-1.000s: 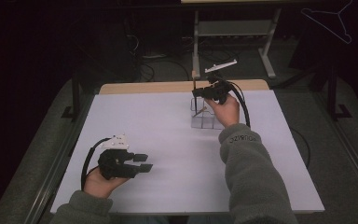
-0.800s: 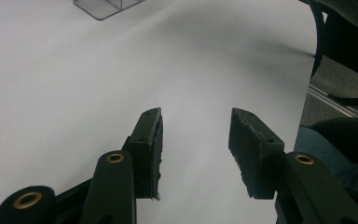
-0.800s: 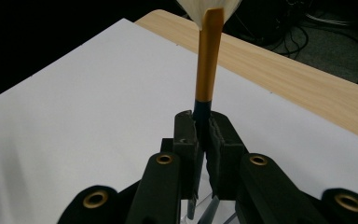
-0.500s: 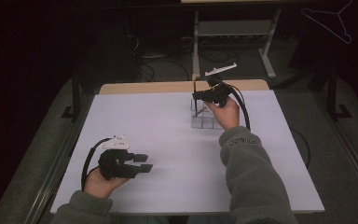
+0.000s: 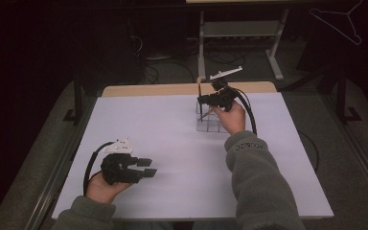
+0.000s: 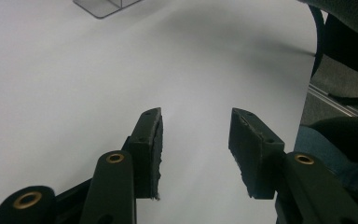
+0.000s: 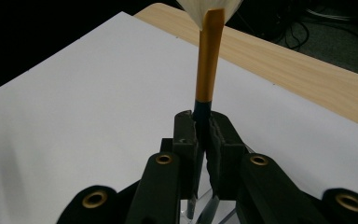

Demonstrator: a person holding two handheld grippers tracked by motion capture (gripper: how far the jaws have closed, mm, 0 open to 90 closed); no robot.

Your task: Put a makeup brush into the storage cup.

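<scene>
Gripping a brush above the clear rack

Right hand-held gripper [image 7: 204, 135]: jaws are closed narrow on a brush [image 7: 209, 56], clamped at the dark part of the handle just below the gold ferrule. The brush stands upright, with pale bristles at the top edge of the right gripper view. In the high view this hand-held gripper [image 5: 206, 99] sits at the far middle of the bench [image 5: 172, 143], directly over a clear compartment rack [image 5: 209, 120], and the brush handle [image 5: 198, 88] rises above the jaws. Below the jaws, in the right gripper view, part of the clear rack [image 7: 214, 210] is visible, and the lower end of the brush runs down toward it; whether it touches the rack cannot be determined.

Left hand-held gripper [image 5: 143, 166]: located at the near left of the bench, well apart from the rack, held in the person's left hand [image 5: 103, 187]. Its jaws stand wide apart with nothing between them; the left gripper view confirms this hand-held gripper [image 6: 196, 140] over bare white surface. A corner of the clear rack [image 6: 103, 5] appears at the far edge of that view.

The bench carries a white sheet; a strip of bare wood [image 5: 172, 89] shows along the far edge.
</scene>
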